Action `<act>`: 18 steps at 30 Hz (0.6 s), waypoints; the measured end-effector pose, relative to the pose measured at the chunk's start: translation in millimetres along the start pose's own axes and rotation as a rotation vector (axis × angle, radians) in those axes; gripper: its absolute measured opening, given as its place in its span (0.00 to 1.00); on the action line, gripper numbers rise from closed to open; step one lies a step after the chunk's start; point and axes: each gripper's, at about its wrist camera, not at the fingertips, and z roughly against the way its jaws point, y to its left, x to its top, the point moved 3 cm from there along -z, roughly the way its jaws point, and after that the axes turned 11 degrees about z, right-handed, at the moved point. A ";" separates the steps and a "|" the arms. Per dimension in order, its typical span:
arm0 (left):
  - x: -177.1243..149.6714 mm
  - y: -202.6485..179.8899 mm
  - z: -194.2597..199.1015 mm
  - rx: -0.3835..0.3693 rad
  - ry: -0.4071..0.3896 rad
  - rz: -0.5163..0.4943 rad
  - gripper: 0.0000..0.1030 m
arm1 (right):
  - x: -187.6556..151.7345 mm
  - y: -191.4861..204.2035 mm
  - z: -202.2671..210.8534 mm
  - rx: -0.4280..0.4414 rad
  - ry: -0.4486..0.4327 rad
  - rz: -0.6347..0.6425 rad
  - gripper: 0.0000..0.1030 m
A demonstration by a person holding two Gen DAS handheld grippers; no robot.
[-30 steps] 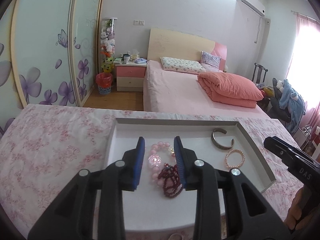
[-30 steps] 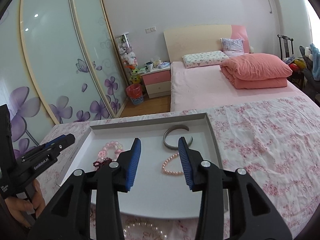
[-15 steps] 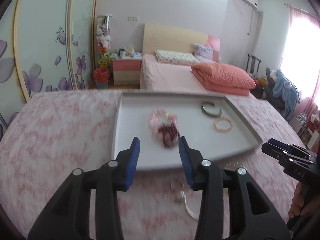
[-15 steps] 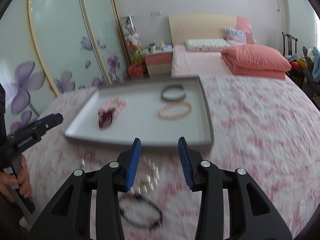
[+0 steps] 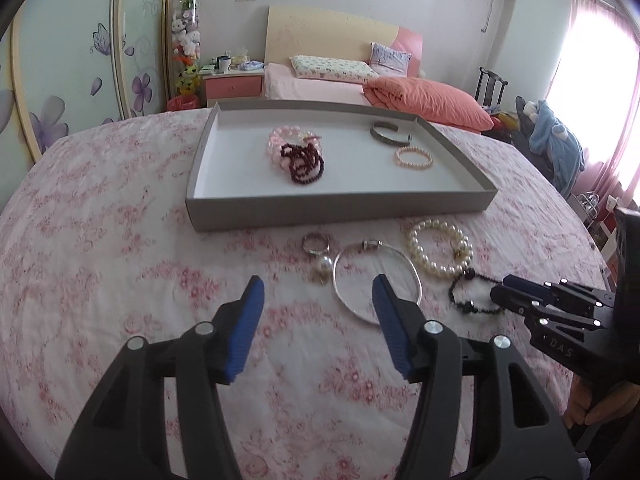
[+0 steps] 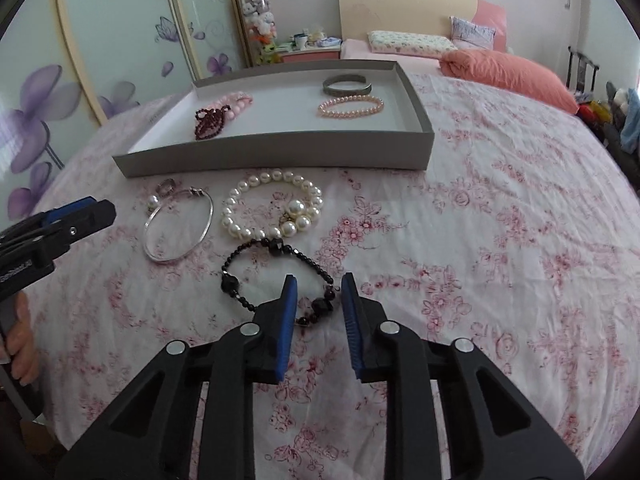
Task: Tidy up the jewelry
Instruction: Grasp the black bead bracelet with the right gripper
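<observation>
Both grippers have drawn back from over the tray (image 5: 340,210) to the loose jewelry on the floral cloth in front of it. The left gripper (image 5: 318,292) stands wide, jaws opening, nothing between them; the silver bangle (image 5: 376,278) lies just ahead, by its right finger. The right gripper (image 6: 318,294) is narrow, jaws closing around the black bead bracelet (image 6: 276,276), pads not yet pressing.

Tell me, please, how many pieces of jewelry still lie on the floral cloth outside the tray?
4: a ring with a pearl, a silver bangle, a white pearl bracelet and a black bead bracelet, all before the tray.
</observation>
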 end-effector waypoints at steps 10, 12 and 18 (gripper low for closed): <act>-12.1 -12.5 -8.8 0.003 0.050 -0.024 0.63 | -4.8 3.9 3.3 -0.111 0.012 0.067 0.12; -14.0 -16.8 -11.1 0.004 0.058 -0.031 0.67 | -3.7 -8.7 1.1 -0.148 0.015 0.030 0.12; -18.1 -35.2 -27.0 0.019 0.099 -0.042 0.73 | -2.0 -37.8 -1.7 -0.171 0.015 -0.066 0.12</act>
